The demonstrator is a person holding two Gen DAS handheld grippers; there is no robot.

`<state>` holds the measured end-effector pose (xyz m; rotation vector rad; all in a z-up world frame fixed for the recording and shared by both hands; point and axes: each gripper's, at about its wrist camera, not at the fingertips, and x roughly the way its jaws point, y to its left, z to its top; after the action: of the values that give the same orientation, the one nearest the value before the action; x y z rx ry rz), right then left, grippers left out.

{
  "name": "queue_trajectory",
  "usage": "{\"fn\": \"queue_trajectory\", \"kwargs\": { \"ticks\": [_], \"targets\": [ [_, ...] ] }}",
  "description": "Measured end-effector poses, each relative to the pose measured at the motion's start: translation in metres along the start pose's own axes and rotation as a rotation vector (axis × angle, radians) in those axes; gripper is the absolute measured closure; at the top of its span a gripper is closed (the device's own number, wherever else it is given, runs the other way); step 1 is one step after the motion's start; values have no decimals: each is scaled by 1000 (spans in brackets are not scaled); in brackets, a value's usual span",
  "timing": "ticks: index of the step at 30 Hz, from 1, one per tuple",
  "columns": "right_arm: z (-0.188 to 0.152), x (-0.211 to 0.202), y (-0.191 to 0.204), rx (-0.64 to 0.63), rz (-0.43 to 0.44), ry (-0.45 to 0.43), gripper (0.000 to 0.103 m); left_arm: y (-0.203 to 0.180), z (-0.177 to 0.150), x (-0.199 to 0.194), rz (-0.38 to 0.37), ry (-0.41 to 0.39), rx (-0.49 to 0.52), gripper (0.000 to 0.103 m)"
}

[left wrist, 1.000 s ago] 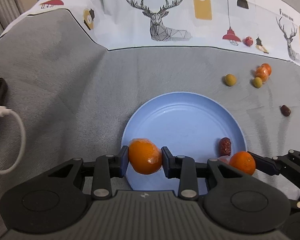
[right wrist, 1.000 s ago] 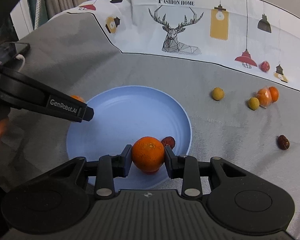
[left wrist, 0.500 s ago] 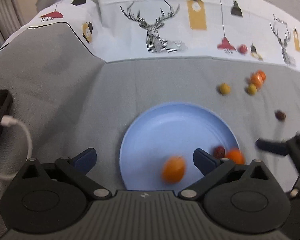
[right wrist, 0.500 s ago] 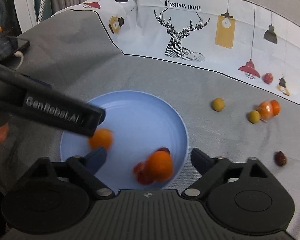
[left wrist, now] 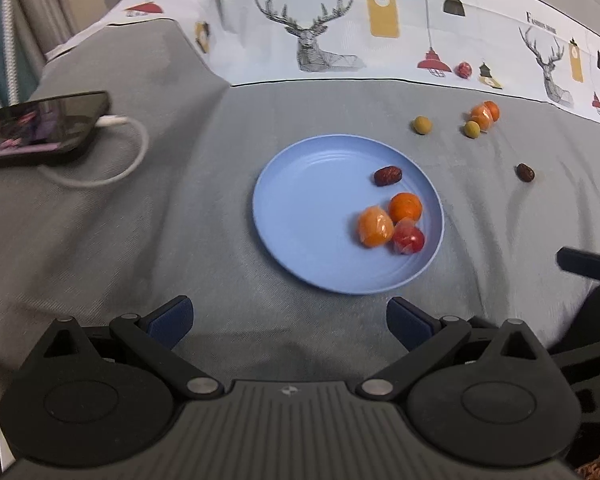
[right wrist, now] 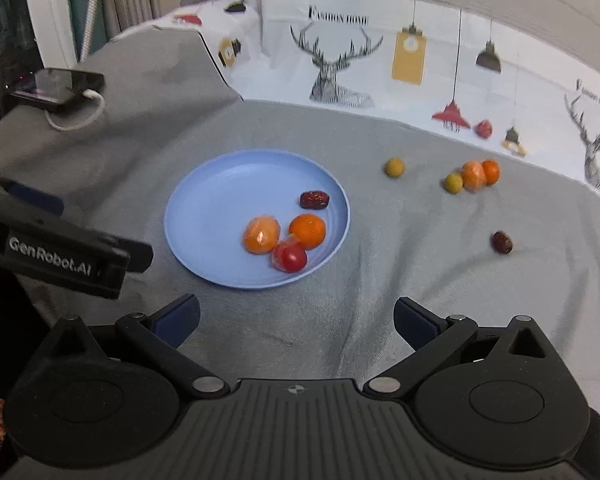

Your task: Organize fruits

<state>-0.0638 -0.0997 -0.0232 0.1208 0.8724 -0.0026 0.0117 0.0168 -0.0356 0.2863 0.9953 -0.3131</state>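
On the grey cloth (left wrist: 100, 240), dead centre, sits the blue plate (left wrist: 300, 200) with four fruits bunched toward its 4 o'clock side: a wrapped orange (left wrist: 375, 226), a bare orange (left wrist: 406, 207), a wrapped red fruit (left wrist: 409, 240) touching both, and a dark red date (left wrist: 388, 175) apart at 2 o'clock. Still loose on the cloth, up around 1 to 2 o'clock of the plate, are a green-yellow fruit (right wrist: 394, 167), a second one (right wrist: 453, 182) touching a wrapped orange pair (right wrist: 480, 173), and a lone date (right wrist: 502, 242) nearer 3 o'clock. A small red fruit (right wrist: 484, 129) lies on the printed fabric (right wrist: 420, 80) beyond.

Both tools hang back from the plate, empty — the left gripper (left wrist: 290, 318) with its jaws spread wide, the right gripper (right wrist: 296, 320) likewise.

The loose pieces look light and round, so they will likely roll if nudged. The film-wrapped ones are probably slippery; take them across the widest middle, gently. The date looks firm but small — close squarely over its short axis.

A phone (left wrist: 44, 128) on its cable (left wrist: 112, 160) rests at 10 o'clock.
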Motion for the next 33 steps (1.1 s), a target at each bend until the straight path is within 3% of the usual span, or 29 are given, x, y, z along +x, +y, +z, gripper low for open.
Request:
{"fn": "queue_trajectory", "kwargs": {
  "ticks": [8,16,33],
  "targets": [
    [-1,-35,8,-14,-15,-106,1,10,-9,-31,37,-60,-46,0],
    [-6,-50,16,-39,-9,-143,1,1,-14,-48,35,-97,-30,0],
    [-8,-46,13,4,-7,-128,1,4,-15,-45,51,-84,-29,0]
  ]
}}
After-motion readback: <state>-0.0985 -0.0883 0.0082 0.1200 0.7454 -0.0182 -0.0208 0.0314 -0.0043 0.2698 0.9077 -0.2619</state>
